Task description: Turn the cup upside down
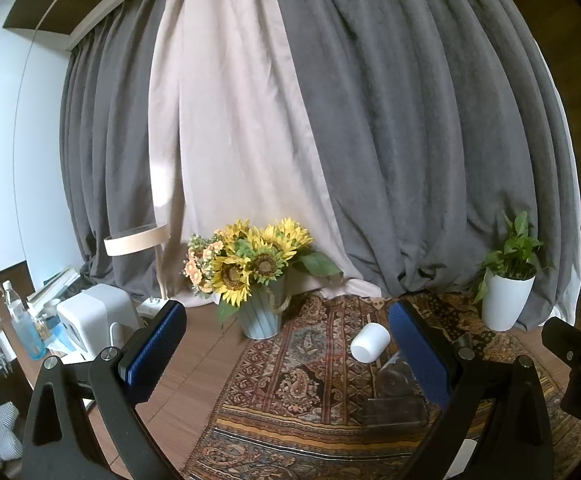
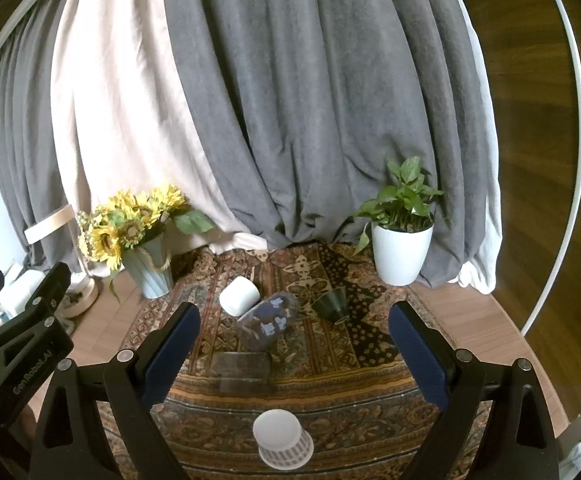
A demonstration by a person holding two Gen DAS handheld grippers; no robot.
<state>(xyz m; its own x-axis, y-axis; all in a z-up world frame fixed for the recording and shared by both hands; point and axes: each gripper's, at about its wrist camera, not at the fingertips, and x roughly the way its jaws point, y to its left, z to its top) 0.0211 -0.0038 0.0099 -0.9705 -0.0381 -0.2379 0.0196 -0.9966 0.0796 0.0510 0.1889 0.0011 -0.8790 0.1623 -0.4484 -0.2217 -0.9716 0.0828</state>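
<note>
A white cup (image 2: 283, 437) stands upside down, base up, near the front of the patterned rug (image 2: 370, 400), below and between my right gripper's open jaws (image 2: 294, 332). A second white cup (image 2: 239, 295) lies on its side further back; it also shows in the left wrist view (image 1: 369, 341). A clear blue-patterned cup (image 2: 267, 320) lies on its side beside it, and a dark green cup (image 2: 332, 303) lies tipped to its right. My left gripper (image 1: 286, 340) is open and empty, held above the rug's left part.
A sunflower pot (image 2: 152, 268) stands at the rug's back left and a white plant pot (image 2: 400, 250) at the back right. A dark flat case (image 2: 243, 368) lies mid-rug. Curtains hang behind. A white appliance (image 1: 90, 316) and bottle (image 1: 22, 320) sit left.
</note>
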